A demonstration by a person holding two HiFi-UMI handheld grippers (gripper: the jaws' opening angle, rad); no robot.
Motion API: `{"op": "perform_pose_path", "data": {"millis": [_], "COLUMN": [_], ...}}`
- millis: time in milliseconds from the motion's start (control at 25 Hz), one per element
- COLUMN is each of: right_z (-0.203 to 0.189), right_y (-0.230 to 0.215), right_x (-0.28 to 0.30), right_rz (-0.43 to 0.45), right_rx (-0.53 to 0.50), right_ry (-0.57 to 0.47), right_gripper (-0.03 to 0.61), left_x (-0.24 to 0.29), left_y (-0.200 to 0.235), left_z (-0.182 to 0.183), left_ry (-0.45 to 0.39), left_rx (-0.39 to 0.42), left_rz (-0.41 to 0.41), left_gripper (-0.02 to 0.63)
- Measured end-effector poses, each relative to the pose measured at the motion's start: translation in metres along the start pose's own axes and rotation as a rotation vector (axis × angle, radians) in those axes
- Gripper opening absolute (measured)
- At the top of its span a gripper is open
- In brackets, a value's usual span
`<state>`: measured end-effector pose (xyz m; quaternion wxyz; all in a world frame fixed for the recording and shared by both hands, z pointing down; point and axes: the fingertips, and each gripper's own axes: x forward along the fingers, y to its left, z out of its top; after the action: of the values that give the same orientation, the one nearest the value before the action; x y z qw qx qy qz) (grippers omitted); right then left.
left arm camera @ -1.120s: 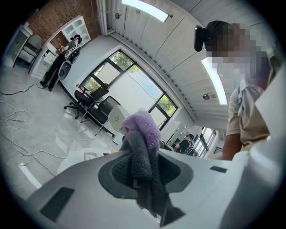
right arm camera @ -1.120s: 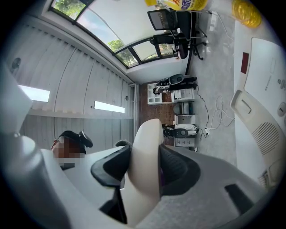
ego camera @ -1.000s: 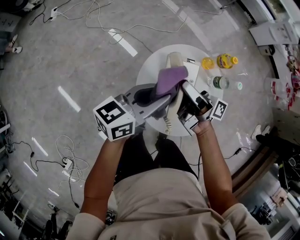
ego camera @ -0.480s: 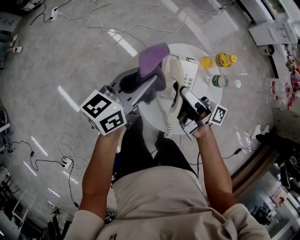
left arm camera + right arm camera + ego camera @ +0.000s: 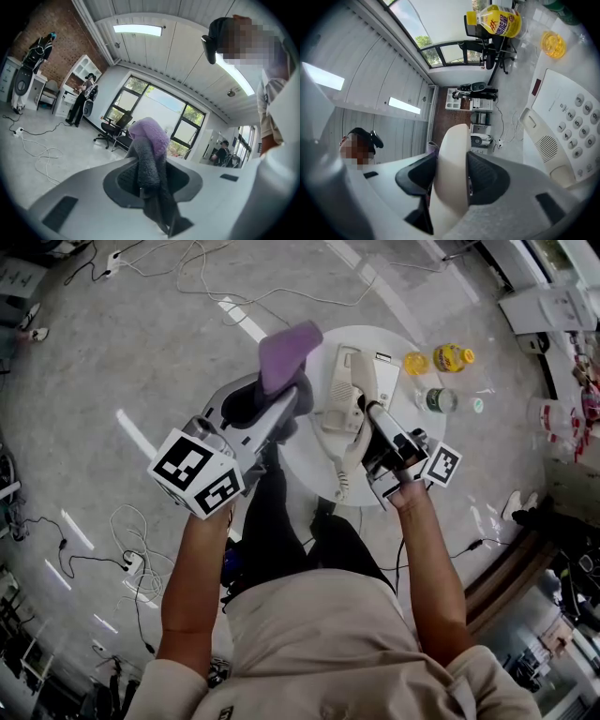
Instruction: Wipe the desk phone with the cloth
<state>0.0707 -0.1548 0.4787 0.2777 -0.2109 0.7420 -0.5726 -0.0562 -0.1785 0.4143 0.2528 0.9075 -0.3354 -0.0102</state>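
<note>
The left tongs (image 5: 284, 395) are clamping a purple cloth (image 5: 289, 348) tight, holding it over the round white bench's (image 5: 305, 460) left edge, close beside the handset (image 5: 342, 395). The right tongs (image 5: 368, 416) are gripping that cream handset above the phone base (image 5: 382, 381) near the far edge, its coiled cord (image 5: 345, 470) dangling. A yellow bottle (image 5: 453, 360), a small yellow round object (image 5: 414, 364) and a clear bottle (image 5: 438, 401) are crowding the right edge.

A glossy grey floor (image 5: 122, 362) strewn with loose cables (image 5: 41, 154). A brick wall (image 5: 47, 28) backs white shelves (image 5: 79, 70). Tall dark-framed windows (image 5: 154, 105) stand behind an office chair (image 5: 108, 130), and a ceiling light panel (image 5: 138, 29) glows.
</note>
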Motion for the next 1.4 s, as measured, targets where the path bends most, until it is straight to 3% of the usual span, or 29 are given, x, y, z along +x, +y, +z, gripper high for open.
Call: {"op": "perform_pose_path", "data": {"millis": [520, 1000, 1400], "right_z": [0.011, 0.022, 0.013], "right_y": [-0.045, -0.109, -0.149], "right_x": [-0.009, -0.014, -0.015], "right_rz": [-0.200, -0.458, -0.640], "right_rx": [-0.126, -0.306, -0.289], "right_ry": [0.012, 0.055, 0.043], "right_gripper": [0.193, 0.193, 0.193], "left_x": [-0.026, -0.039, -0.052], "left_y": [0.006, 0.010, 0.016], "left_z": [0.017, 0.014, 0.011], "left_ry": [0.019, 0.020, 0.021], "left_rx": [0.187, 0.207, 0.210], "left_rz": [0.104, 0.125, 0.137], "left_gripper": [0.097, 0.097, 0.097]}}
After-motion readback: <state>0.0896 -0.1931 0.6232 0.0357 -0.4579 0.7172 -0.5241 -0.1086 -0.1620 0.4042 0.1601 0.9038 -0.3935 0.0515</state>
